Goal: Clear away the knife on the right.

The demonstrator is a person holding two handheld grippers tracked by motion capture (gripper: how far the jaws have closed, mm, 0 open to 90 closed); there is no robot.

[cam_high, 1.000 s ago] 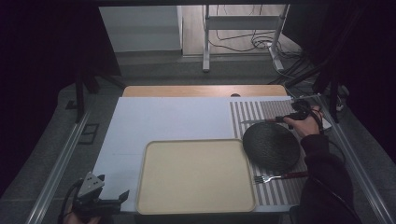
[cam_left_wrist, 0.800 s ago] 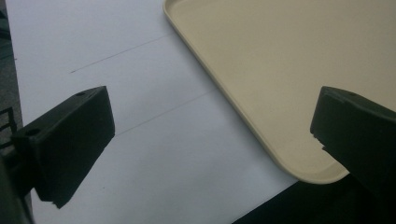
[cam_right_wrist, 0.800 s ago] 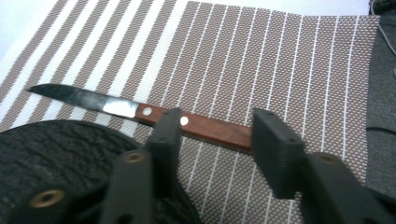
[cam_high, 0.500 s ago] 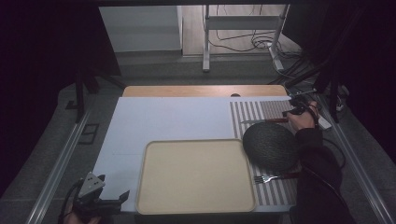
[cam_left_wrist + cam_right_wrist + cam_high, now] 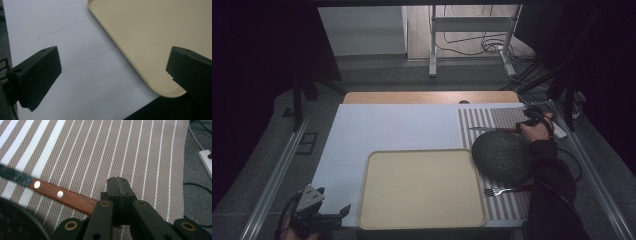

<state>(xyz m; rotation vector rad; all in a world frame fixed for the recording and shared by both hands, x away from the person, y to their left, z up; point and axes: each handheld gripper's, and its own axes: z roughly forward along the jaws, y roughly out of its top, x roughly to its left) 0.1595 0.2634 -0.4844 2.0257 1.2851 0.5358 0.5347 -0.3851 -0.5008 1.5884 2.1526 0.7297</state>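
1. One beige tray lies at the near edge of the counter, nothing in it.
2. One dark round plate sits on the striped placemat, bare as far as can be seen.
3. One fork lies just nearer than the plate; one wooden-handled knife lies beyond it.
4. Right gripper: fingers pressed together on the knife handle's end.
5. Left gripper: fingers wide apart over the tray's near-left corner, holding nothing.
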